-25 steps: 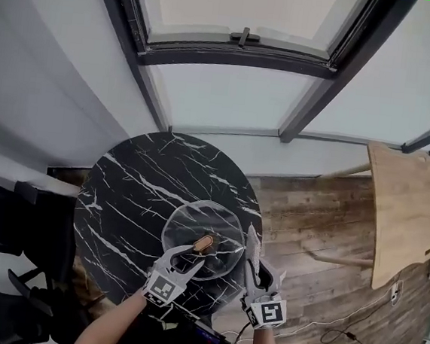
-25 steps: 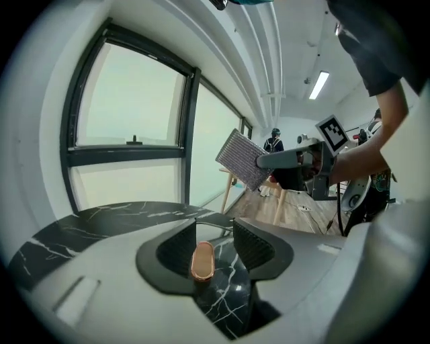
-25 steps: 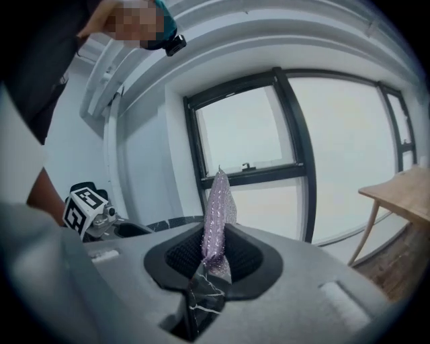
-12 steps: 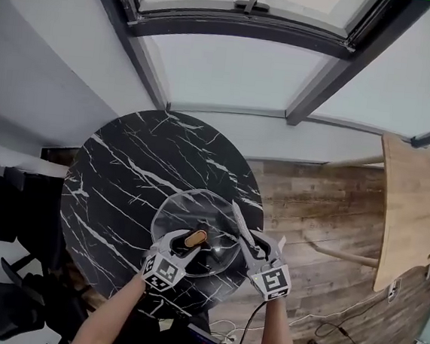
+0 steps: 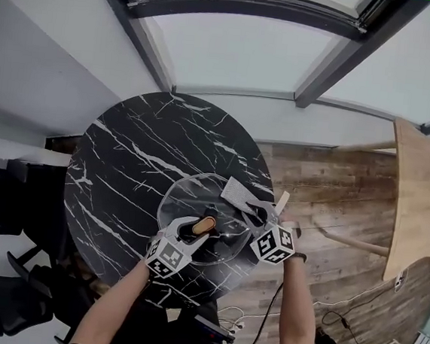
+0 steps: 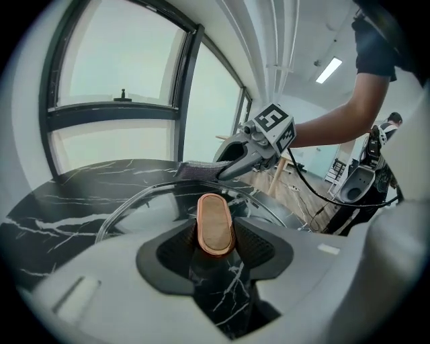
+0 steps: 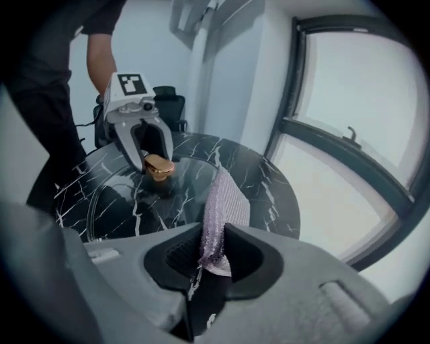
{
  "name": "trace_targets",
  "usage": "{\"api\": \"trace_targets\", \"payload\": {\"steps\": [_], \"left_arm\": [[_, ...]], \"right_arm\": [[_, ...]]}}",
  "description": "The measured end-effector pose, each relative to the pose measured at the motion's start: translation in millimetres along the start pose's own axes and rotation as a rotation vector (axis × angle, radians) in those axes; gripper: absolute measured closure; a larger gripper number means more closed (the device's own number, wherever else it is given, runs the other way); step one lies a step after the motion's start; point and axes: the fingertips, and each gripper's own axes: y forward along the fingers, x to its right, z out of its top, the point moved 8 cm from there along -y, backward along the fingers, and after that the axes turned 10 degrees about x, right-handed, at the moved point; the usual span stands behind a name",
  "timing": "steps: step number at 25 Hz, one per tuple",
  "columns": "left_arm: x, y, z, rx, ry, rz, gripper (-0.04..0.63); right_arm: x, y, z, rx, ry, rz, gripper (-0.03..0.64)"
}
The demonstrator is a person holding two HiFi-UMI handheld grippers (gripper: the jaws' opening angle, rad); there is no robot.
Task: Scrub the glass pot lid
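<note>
The glass pot lid (image 5: 185, 202) lies on the round black marble table (image 5: 125, 159), its oval copper-coloured knob (image 5: 204, 225) on top. My left gripper (image 5: 194, 235) reaches in from the near side. Its jaws have just been closing, and the pads (image 6: 255, 240) press the knob (image 6: 215, 225) from both sides. My right gripper (image 5: 251, 209) comes from the right, shut on a grey scrubbing cloth (image 5: 237, 194). The cloth (image 7: 223, 201) hangs out over the lid's far right rim. In the right gripper view the lid (image 7: 127, 198) and its knob (image 7: 158, 166) lie ahead on the left.
The table's near edge (image 5: 188, 297) is right under my arms. A light wooden table (image 5: 424, 203) stands at the right over the plank floor (image 5: 332, 209). Black chairs (image 5: 7, 208) crowd the left. A window frame (image 5: 238, 7) runs behind, and cables (image 5: 321, 321) lie on the floor.
The right gripper has come down and rolled, so the cloth, edge-on before, now spreads over the lid's far right part. The left gripper has sunk slightly at the knob.
</note>
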Motion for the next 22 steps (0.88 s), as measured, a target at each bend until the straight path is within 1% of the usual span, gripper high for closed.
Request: {"api": "trace_targets", "payload": {"steps": [2, 4, 10, 12, 17, 22], "left_arm": [[-0.5, 0.7, -0.3, 0.008, -0.009, -0.012, 0.414], [-1.0, 0.9, -0.7, 0.014, -0.005, -0.013, 0.414], [-0.6, 0.4, -2.5, 0.012, -0.005, -0.007, 0.414], [-1.4, -0.1, -2.8, 0.008, -0.007, -0.007, 0.414], [-3.3, 2.1, -1.5, -0.024, -0.007, -0.023, 0.414], [-4.7, 1.9, 0.4, -0.059, -0.013, -0.032, 0.414]], "right_arm": [[-5.6, 7.0, -0.2, -0.054, -0.038, 0.06, 0.535], [-10.0, 13.7, -0.3, -0.097, -0.057, 0.1, 0.532], [-15.5, 13.8, 1.7, -0.163, 0.004, 0.159, 0.535], [-23.0, 12.0, 2.6, -0.188, -0.003, 0.15, 0.537], [-40.2, 6.5, 1.2, -0.229, -0.007, 0.07, 0.541], [-60.1, 4.5, 4.5, -0.261, 0.028, 0.02, 0.543]]}}
